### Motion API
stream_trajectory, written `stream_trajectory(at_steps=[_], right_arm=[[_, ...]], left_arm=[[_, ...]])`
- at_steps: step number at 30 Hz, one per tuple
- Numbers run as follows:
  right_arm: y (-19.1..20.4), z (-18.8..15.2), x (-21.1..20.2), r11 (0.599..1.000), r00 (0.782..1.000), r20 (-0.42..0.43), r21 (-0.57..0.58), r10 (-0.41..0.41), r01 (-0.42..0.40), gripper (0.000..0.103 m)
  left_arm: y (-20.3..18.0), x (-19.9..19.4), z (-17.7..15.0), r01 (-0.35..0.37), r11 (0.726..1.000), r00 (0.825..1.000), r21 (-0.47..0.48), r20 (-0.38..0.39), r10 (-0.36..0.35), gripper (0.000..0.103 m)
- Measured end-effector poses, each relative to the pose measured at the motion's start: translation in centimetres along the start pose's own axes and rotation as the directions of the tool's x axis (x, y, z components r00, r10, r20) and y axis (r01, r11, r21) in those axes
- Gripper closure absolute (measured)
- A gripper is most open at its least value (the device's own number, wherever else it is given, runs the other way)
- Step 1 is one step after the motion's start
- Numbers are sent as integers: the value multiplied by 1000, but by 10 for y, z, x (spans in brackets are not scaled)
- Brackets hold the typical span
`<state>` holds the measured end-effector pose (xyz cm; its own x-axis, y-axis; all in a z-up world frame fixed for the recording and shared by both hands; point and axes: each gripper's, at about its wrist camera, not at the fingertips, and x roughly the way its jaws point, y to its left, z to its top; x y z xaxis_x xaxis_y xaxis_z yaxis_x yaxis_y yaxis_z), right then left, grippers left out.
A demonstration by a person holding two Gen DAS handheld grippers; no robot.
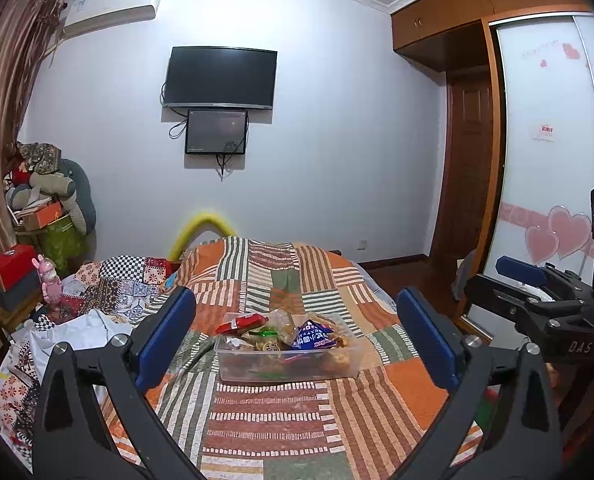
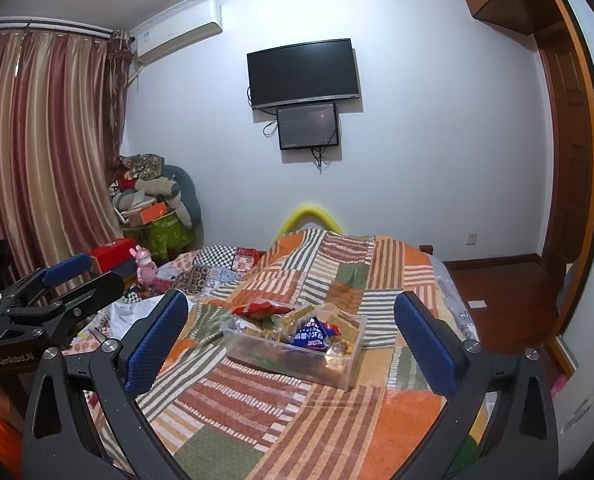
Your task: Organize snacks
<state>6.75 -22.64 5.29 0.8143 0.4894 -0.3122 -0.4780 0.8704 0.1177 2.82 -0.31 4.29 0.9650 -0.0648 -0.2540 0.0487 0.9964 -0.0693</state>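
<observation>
On the bed [image 1: 281, 420], the snack tub [image 1: 289, 364] is approached by both tongs [image 1: 297, 340] [image 2: 293, 336], spread and empty; a packet must be picked next.

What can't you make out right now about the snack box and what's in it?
- Lower snacks in the clear box: buried under the red packet and blue packet in both views, blurred through the wall.
- Blue packet's print: too small to read.
- Box's far side: hidden by the heaped snacks.
- Bedspread nearest the camera: cut off by the bottom edge and the left gripper frame.
</observation>
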Motion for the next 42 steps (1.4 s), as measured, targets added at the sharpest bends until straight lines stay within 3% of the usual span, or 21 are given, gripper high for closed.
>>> stream_trajectory(at_steps=[28,42], right_arm=[[-2,3,-8,1000,999,16,7,-28,28,0],[0,5,-8,999,999,21,-3,-42,42,0]], left_arm=[[-6,-4,0,-1,1000,1000,10,5,0,0],[3,4,-2,24,1000,999,-14,-28,-25,0]])
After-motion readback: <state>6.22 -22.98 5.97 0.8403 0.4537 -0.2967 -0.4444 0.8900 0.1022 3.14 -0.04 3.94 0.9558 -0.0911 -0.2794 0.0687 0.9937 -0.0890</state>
